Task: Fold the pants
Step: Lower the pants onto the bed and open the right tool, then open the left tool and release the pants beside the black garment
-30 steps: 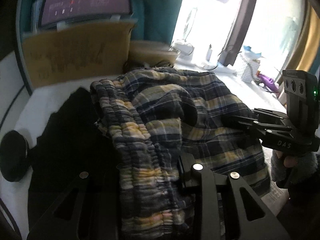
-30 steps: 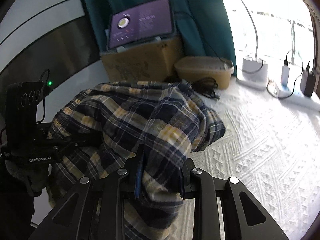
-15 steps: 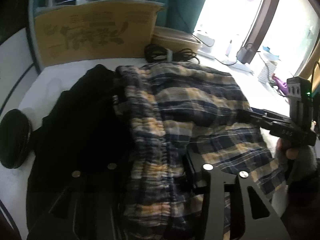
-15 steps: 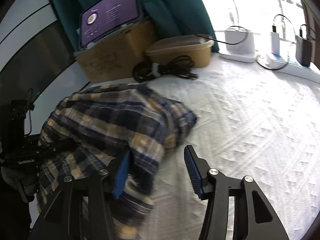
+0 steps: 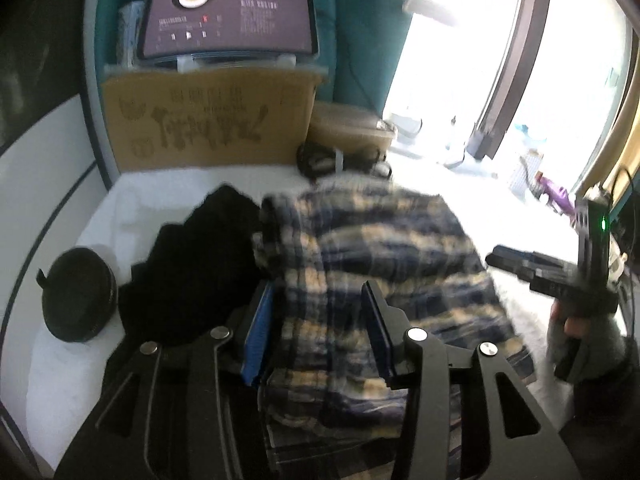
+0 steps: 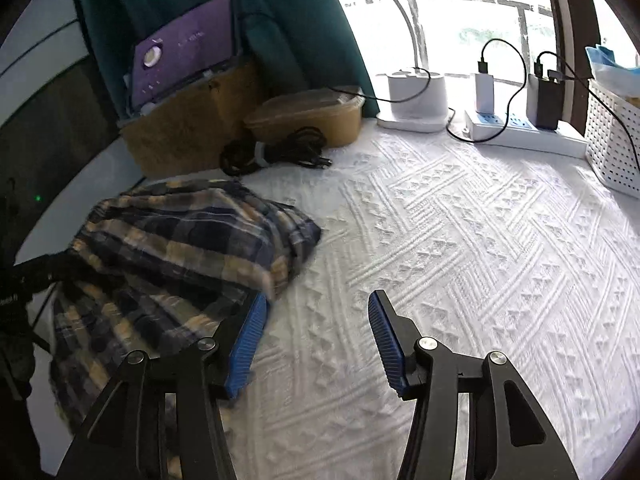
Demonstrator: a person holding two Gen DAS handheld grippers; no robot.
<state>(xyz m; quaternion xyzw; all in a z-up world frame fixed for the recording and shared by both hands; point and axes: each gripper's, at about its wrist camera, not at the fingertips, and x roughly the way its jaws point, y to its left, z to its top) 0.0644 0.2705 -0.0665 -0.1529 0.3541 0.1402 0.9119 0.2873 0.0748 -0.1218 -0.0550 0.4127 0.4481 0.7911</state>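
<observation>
The plaid pants (image 5: 380,256) lie folded in a bundle on the white textured bedspread (image 6: 460,240). My left gripper (image 5: 318,320) hovers over their near end, jaws open; the blue pads (image 5: 256,332) stand apart from the cloth, which lies below and between them. My right gripper (image 6: 316,312) is open over bare bedspread, just right of the pants (image 6: 180,248), with nothing between its fingers. In the left wrist view the right gripper (image 5: 504,260) sits past the pants' right edge, held by a gloved hand (image 5: 580,332). The left gripper's fingers (image 6: 44,272) show at the right wrist view's left edge.
A black garment (image 5: 200,264) and a round black pouch (image 5: 78,296) lie left of the pants. Behind stand a cardboard box (image 5: 208,120) with a lit screen (image 5: 228,12), a plastic tub (image 6: 308,116) and a coiled cable (image 6: 272,152). A power strip (image 6: 516,124) and white basket (image 6: 612,140) line the window side.
Both grippers have opened and let go of the pants, which now lie flatter. The right gripper has slid right, off the cloth. The left gripper has drawn back and risen.
</observation>
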